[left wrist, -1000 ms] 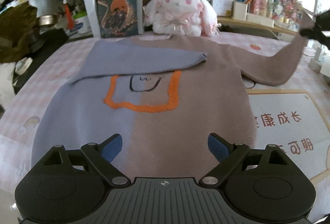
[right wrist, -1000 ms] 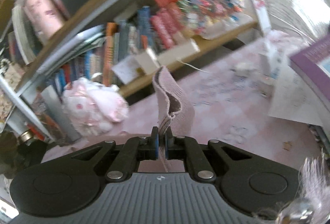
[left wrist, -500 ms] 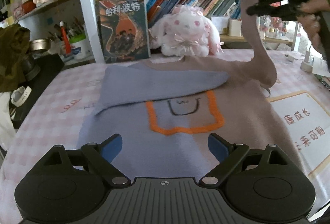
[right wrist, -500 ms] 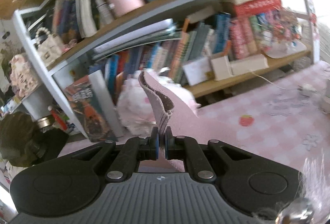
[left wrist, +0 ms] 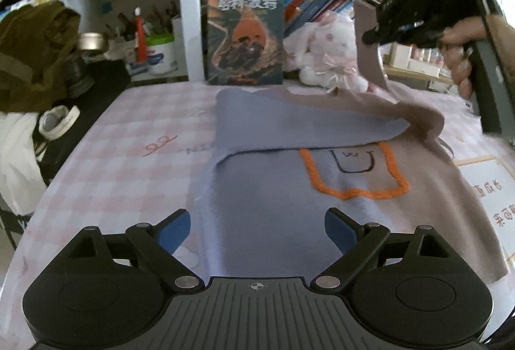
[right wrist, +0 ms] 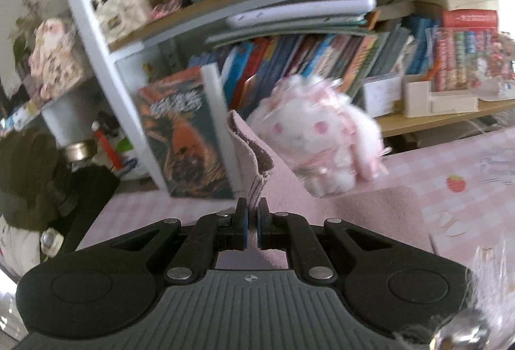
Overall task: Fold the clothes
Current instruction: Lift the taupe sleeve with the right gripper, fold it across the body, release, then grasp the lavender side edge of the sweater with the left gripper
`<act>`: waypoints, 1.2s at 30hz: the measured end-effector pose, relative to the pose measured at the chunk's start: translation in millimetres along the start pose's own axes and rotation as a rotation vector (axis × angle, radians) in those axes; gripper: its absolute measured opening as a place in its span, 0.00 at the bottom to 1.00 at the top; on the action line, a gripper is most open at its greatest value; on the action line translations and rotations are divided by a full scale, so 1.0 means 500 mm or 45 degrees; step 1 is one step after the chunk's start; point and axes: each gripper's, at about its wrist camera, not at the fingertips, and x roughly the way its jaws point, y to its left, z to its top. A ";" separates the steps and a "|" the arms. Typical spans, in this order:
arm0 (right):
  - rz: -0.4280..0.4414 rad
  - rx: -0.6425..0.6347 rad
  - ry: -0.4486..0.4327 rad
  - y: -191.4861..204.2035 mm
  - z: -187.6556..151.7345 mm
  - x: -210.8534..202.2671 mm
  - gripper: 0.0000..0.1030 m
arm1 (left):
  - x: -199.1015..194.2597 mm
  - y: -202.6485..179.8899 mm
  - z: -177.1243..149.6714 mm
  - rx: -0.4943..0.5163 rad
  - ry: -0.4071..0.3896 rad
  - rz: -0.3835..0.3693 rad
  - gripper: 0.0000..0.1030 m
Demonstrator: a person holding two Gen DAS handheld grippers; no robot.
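Observation:
A two-tone sweater (left wrist: 322, 189), lavender on the left and brown on the right with an orange outlined patch, lies flat on the pink checked table (left wrist: 128, 156). Its lavender sleeve (left wrist: 289, 127) is folded across the chest. My left gripper (left wrist: 257, 229) hovers open over the sweater's lower hem, holding nothing. My right gripper (right wrist: 252, 221) is shut on the cuff of the brown sleeve (right wrist: 249, 153) and holds it lifted above the table. In the left wrist view that right gripper (left wrist: 370, 36) hangs at the upper right, the brown sleeve (left wrist: 370, 66) draping down from it to the shoulder.
A bookshelf (left wrist: 322, 5) with books and a large upright book (left wrist: 246, 34) stands behind the table. A pink plush rabbit (left wrist: 325, 53) sits at the sweater's collar. A dark olive bag (left wrist: 35, 53) and clutter lie at the left. A printed white sheet (left wrist: 492, 198) lies at the right.
My right gripper has swung the brown sleeve up and leftward, from out at the right side toward over the sweater's body. The left gripper stayed open and drew back a little leftward.

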 end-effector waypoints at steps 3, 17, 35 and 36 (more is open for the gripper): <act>0.005 -0.040 0.054 0.033 -0.023 0.029 0.05 | -0.003 0.020 -0.004 -0.018 -0.004 0.001 0.90; 0.026 -0.222 0.275 0.131 -0.128 0.134 0.05 | -0.008 0.063 -0.017 -0.078 0.008 0.031 0.90; 0.263 -0.307 0.447 0.153 -0.185 0.158 0.48 | -0.016 0.060 -0.017 -0.085 0.010 0.042 0.90; 0.275 -0.309 0.441 0.153 -0.184 0.146 0.51 | -0.014 0.060 -0.017 -0.088 0.011 0.036 0.90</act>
